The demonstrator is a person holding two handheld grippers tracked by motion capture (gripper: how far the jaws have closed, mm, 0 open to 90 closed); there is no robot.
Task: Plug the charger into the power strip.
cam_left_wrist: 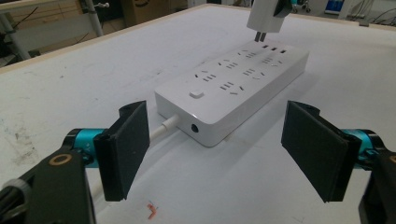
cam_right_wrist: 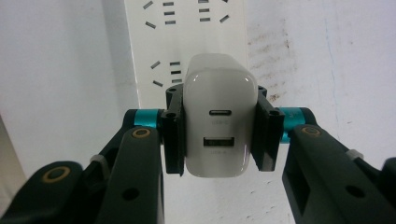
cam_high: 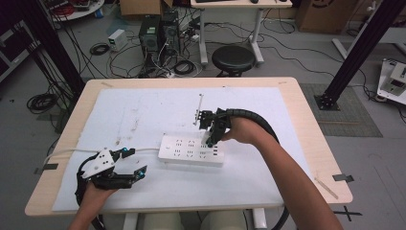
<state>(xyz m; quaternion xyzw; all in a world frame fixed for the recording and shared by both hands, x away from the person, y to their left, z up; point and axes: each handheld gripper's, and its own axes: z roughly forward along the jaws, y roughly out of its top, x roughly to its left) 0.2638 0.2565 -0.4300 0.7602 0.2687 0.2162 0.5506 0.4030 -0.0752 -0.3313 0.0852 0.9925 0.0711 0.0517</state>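
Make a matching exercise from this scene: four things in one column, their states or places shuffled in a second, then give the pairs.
Things:
1. left hand-held gripper
2. right hand-held gripper
3. USB charger
4. power strip

States or places:
A. lies flat on the white mat, its cable running left
B. jaws open, nothing between them
C. jaws shut on the charger's sides
D. held above the strip's sockets, prongs pointing down

Pairs: 1-B, 2-C, 3-D, 4-A

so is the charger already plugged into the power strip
No, in the left gripper view the charger hangs above the power strip with its prongs bare and clear of the sockets.
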